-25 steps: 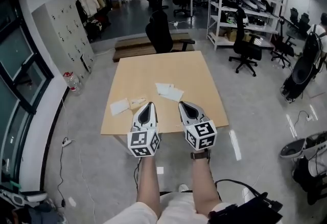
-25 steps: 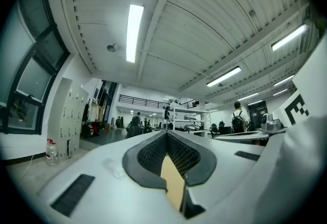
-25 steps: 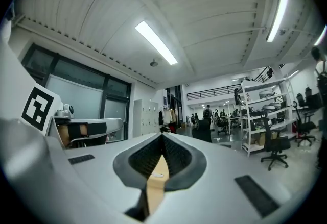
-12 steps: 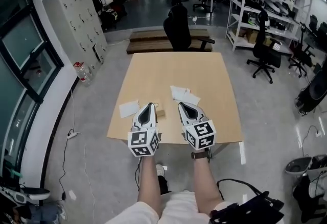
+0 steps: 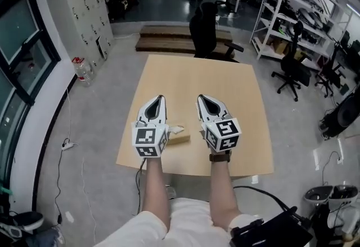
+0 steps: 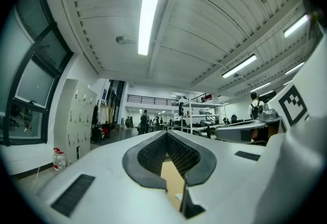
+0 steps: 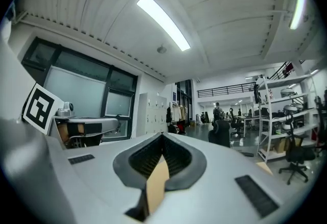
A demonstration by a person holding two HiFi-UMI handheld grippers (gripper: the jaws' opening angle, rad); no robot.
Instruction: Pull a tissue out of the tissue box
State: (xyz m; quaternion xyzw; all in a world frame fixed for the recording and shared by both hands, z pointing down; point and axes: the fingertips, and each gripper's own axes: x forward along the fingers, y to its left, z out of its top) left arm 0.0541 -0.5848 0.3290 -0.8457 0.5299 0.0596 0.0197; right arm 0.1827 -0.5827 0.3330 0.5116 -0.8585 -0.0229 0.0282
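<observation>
A flat tan tissue box (image 5: 179, 139) with a white tissue (image 5: 176, 128) sticking out of its top lies on the near part of the wooden table (image 5: 197, 80). The box sits between my two grippers, which are held level side by side above the table. My left gripper (image 5: 159, 97) (image 6: 166, 134) is to the left of the box, its jaws together and empty. My right gripper (image 5: 201, 97) (image 7: 162, 136) is to the right of it, also shut with nothing held. Neither touches the box.
A black office chair (image 5: 205, 29) stands at the table's far edge, with a low wooden platform (image 5: 169, 43) behind it. Grey lockers (image 5: 79, 4) and a water bottle (image 5: 81, 68) are at the left, shelves (image 5: 292, 9) and more chairs at the right.
The person has stepped up to the table. Both grippers moved forward from before its near edge to over it, and the tissue box now lies between them. Jaws unchanged.
</observation>
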